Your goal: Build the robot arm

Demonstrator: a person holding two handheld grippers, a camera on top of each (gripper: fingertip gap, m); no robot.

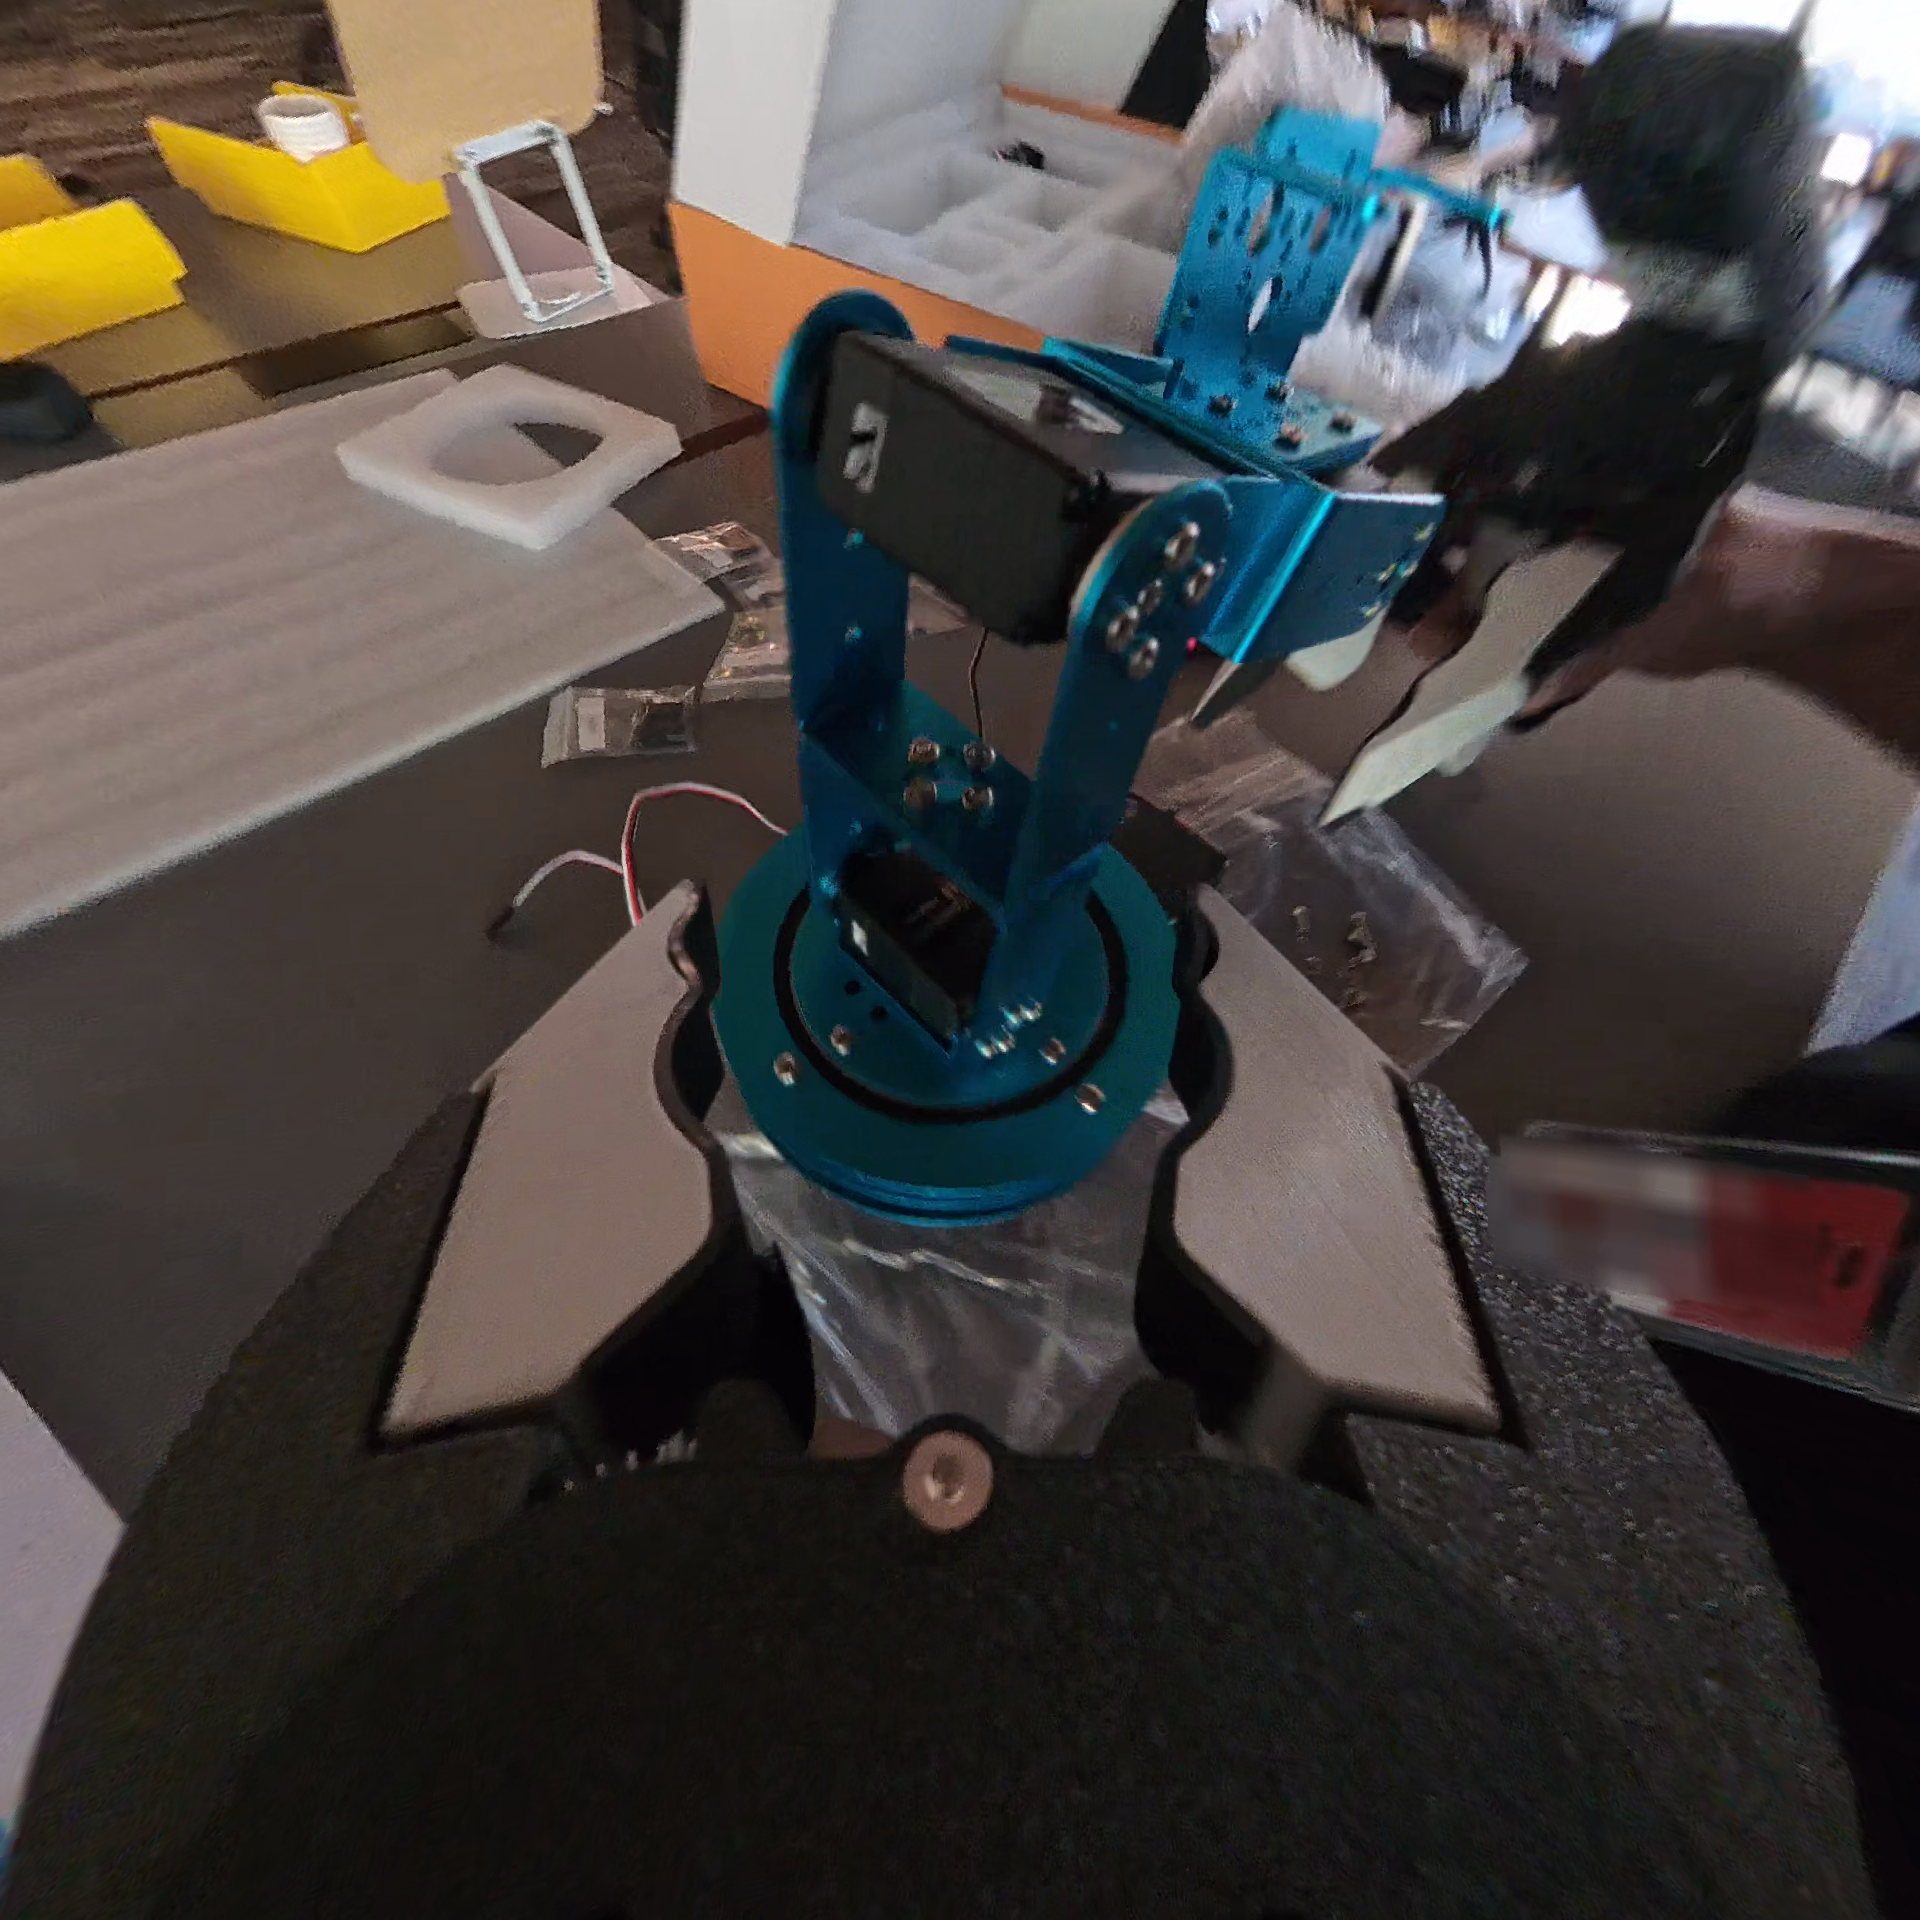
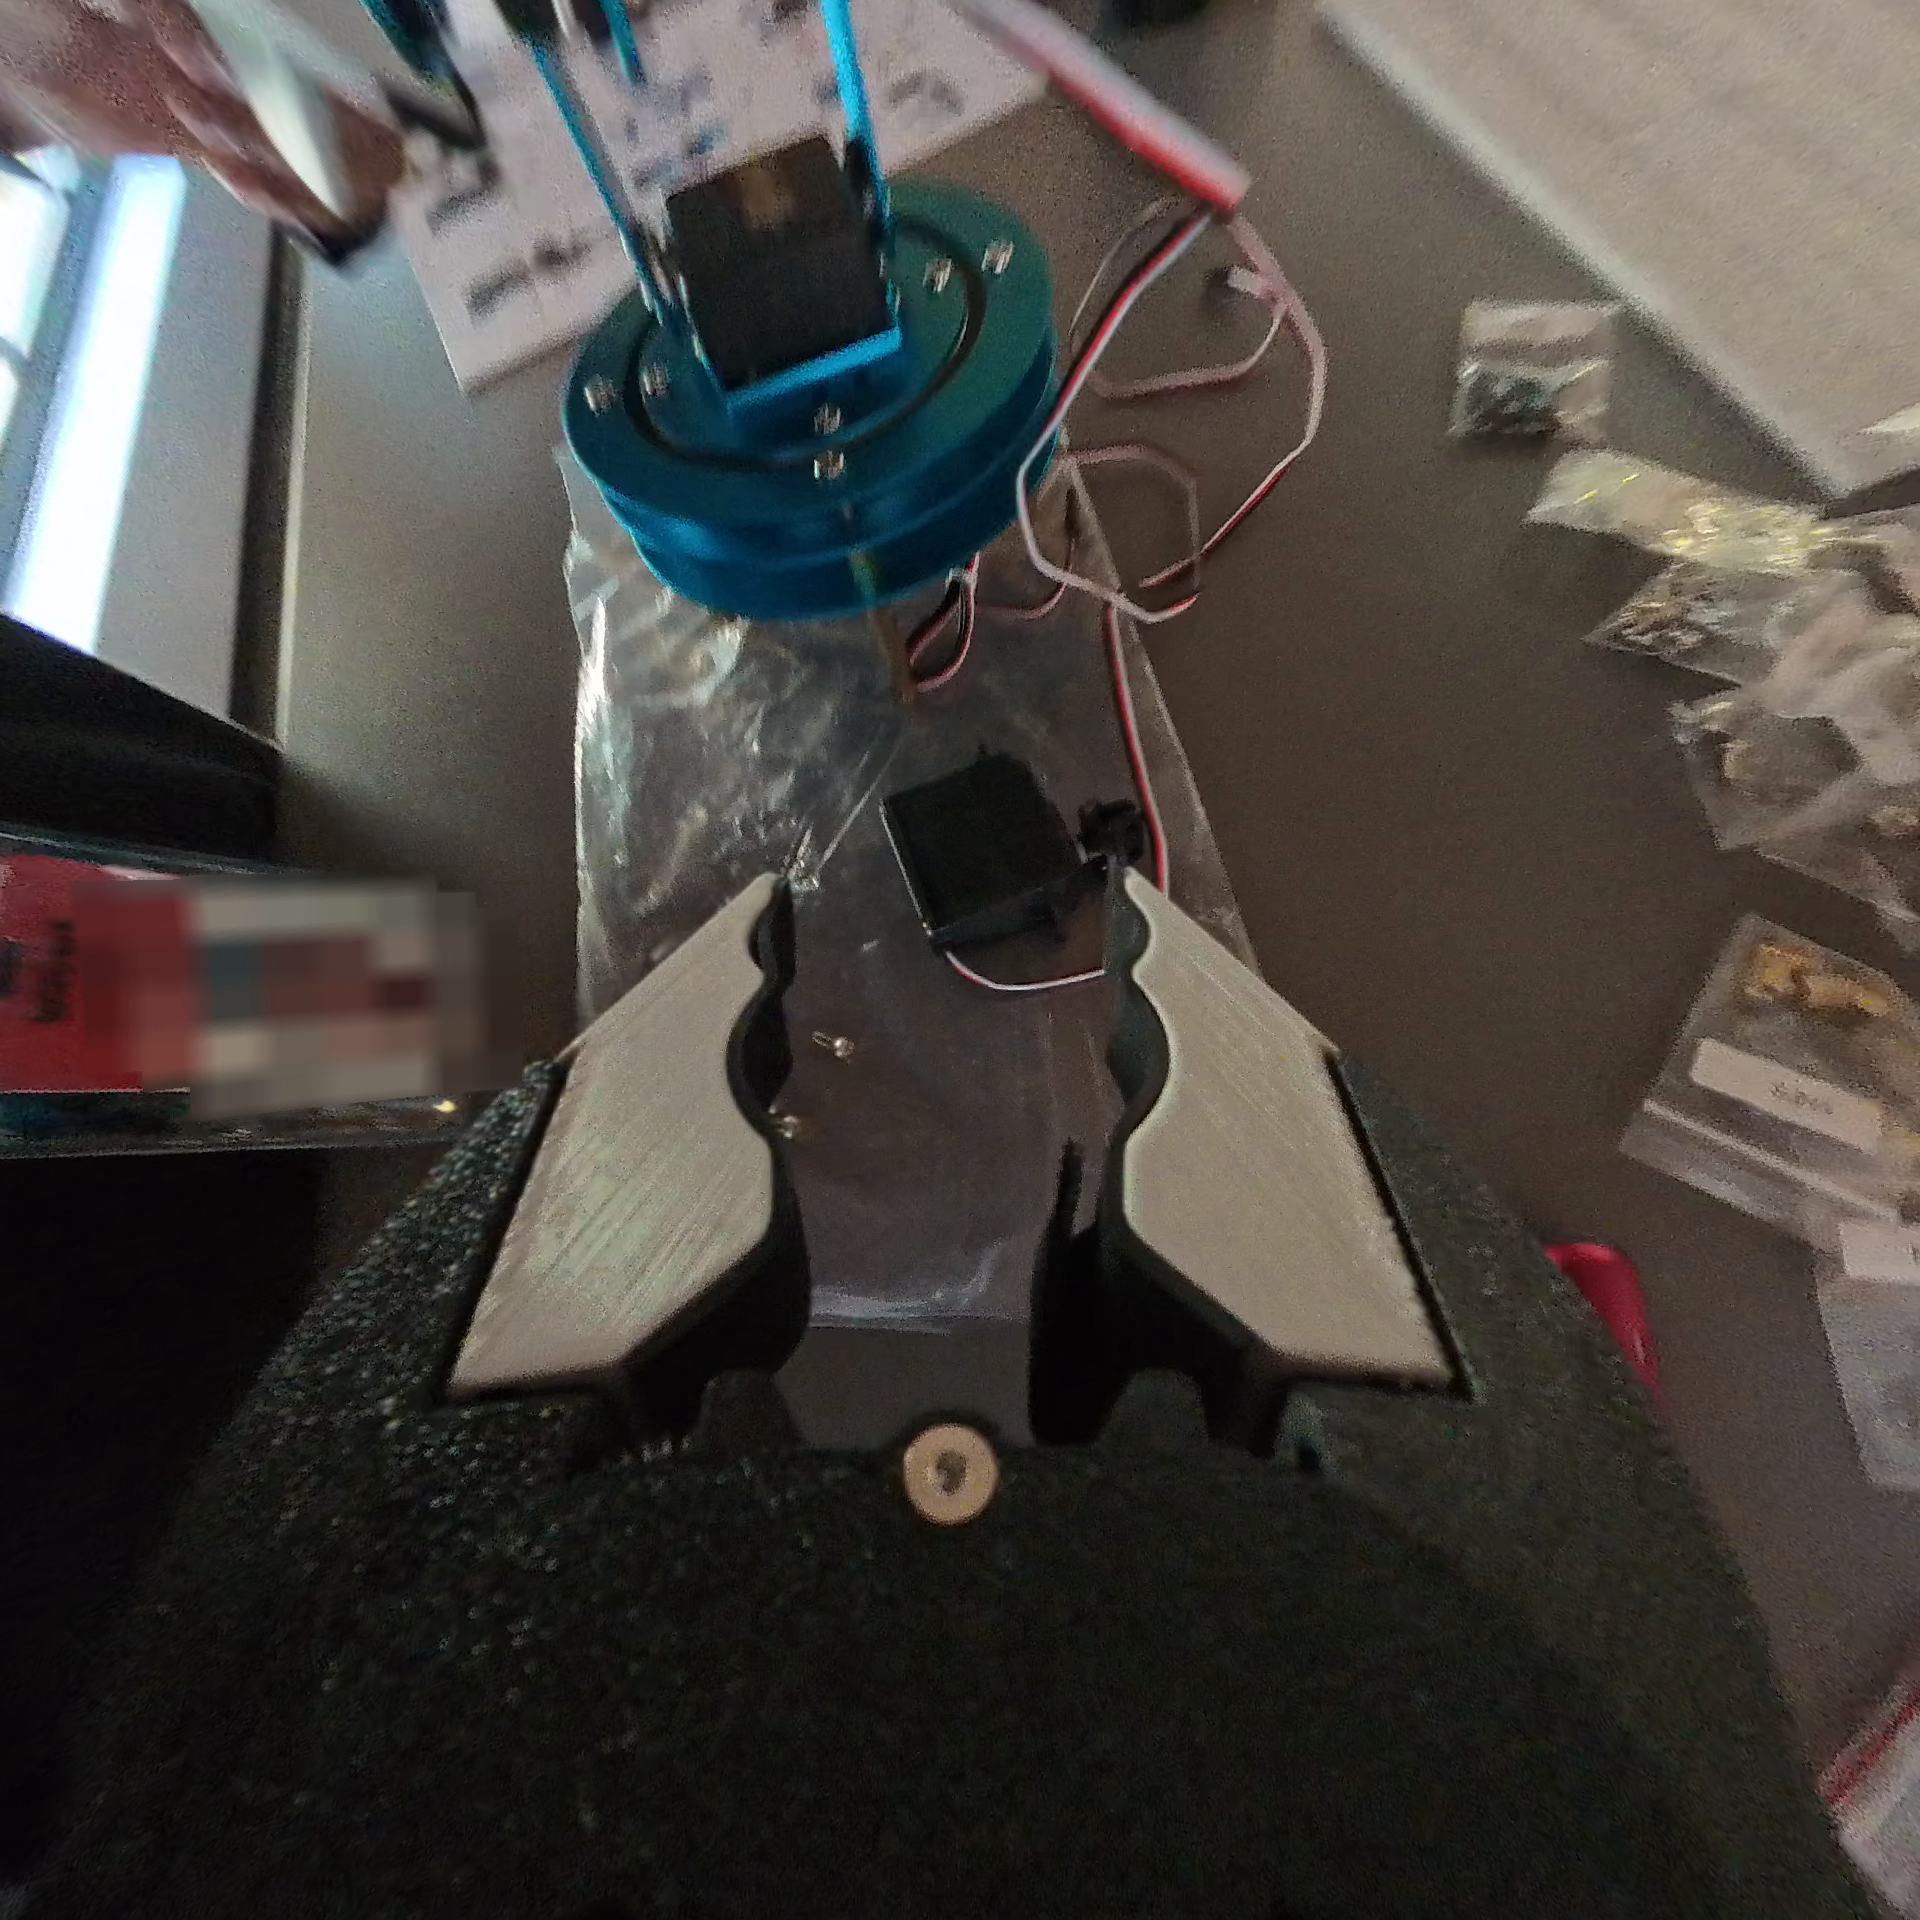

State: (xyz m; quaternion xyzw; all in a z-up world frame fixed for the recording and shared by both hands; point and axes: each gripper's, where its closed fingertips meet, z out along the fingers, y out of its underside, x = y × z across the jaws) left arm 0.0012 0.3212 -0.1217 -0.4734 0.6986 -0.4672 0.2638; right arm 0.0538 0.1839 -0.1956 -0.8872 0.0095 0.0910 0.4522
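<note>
left gripper (image 1: 945, 935): its two pale fingers (image 1: 582, 1143) are spread wide and pinch nothing; in its own view they frame the round base (image 1: 945, 1091) of a blue metal arm (image 1: 935, 644), one tip on each side of the rim; whether they touch it cannot be told there, and the right wrist view shows no finger on that rim; right gripper (image 2: 951, 904): fingers (image 2: 644, 1164) also apart and empty, hanging over a clear plastic bag (image 2: 707, 748), with a small loose black servo (image 2: 987, 873) lying on the bag just beside the tip on the right of its view

the blue metal arm stands upright on one end of the bag, on a dark table (image 1: 260, 1091); a round anodised base studded with screws, a black servo (image 1: 914, 956) sunk in its middle, two flat uprights rising to a second black servo (image 1: 956, 499), then a perforated bracket (image 1: 1330, 561) reaching toward the blurred right gripper; red, white and black wires (image 2: 1164, 499) loop on the table by the base

further out lie small parts bags (image 1: 623, 722), a white foam piece (image 1: 509, 457), yellow boxes (image 1: 301, 187) and an open white box (image 1: 935, 156)
</note>
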